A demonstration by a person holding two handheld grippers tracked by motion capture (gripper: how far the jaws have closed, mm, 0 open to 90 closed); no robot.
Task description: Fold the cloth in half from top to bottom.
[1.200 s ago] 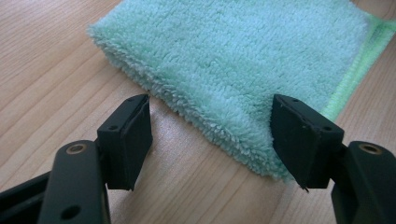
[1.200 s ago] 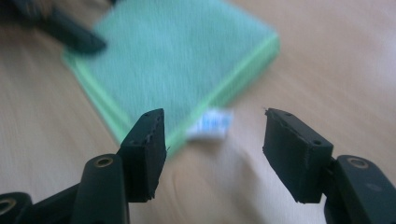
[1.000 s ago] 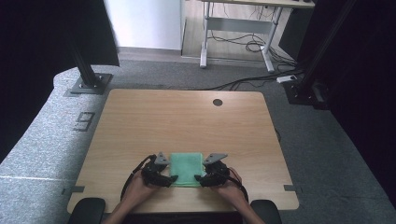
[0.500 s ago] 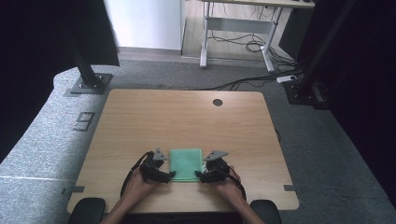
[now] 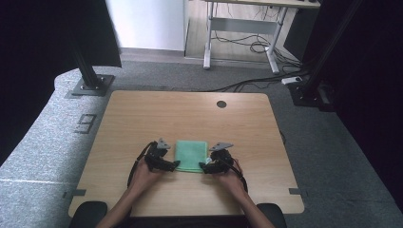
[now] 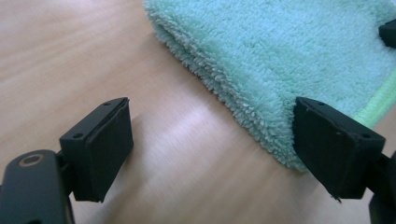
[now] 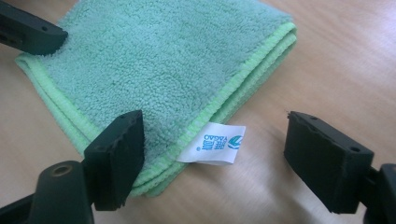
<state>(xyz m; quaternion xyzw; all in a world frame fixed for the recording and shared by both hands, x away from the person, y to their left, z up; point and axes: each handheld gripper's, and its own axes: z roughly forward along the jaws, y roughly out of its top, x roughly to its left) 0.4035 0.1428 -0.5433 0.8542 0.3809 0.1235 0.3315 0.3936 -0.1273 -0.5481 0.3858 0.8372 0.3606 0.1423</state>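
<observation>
A: Folded green cloth (image 5: 191, 156) lies flat on the worktop (image 5: 142, 118), near the person's edge, between the two tools. Left hand-held gripper (image 5: 175, 166) sits at its near-left corner, right hand-held gripper (image 5: 203, 167) at its near-right corner.

B: Jaws?

A: Both sets stand apart and have just been opening. In the left gripper view the cloth's (image 6: 280, 60) fluffy fold runs up to the right-hand jaw, which covers the corner; I cannot tell if it touches. Bare wood fills the gap. In the right gripper view the left-hand jaw covers part of the cloth's (image 7: 154, 60) hemmed edge; contact is unclear there too.

B: Anything cut off?

A: The cloth's far side runs out of the left gripper view. From above, both hands (image 5: 142, 176) hide much of the tools, and the fingertips are too small to read.

B: Writing?

A: A white tag (image 7: 212, 143) sticks out from the hem, lying on the wood between the right jaws. Blue letters and a round logo, upside down, not legible. A figure like a 9 (image 5: 84, 124) is marked on the grey floor left of the worktop.
</observation>
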